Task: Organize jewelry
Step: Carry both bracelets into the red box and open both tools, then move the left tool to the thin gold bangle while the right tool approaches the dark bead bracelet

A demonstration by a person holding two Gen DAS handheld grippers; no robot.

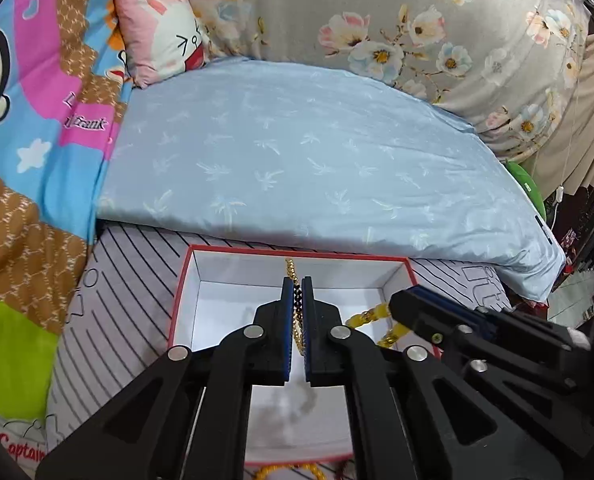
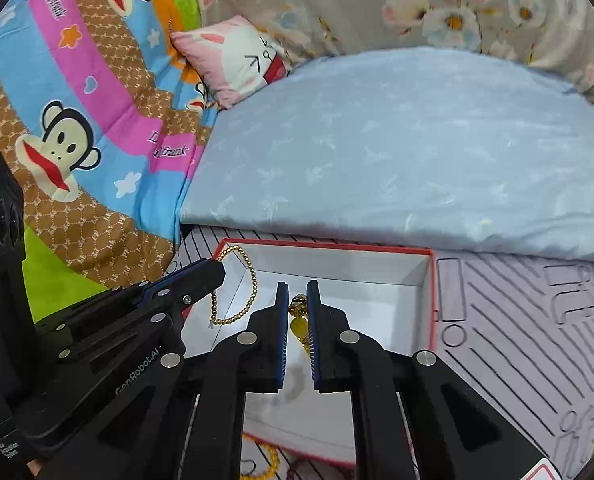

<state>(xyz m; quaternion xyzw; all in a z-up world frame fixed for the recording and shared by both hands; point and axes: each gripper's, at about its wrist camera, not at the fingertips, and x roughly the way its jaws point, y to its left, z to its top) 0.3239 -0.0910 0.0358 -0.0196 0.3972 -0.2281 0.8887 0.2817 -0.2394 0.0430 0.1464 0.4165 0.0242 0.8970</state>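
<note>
Over the box, my left hand-held gripper pinches a gold chain; my right hand-held gripper clamps an amber bracelet. I judge both are mid-placement: next I lower, then release. Another bracelet waits outside on the striped mat, bedding behind.

Both tools, left tool and right tool: black linkages; silver rivets; blue pads; "GenRobot.AI" lettering.
</note>
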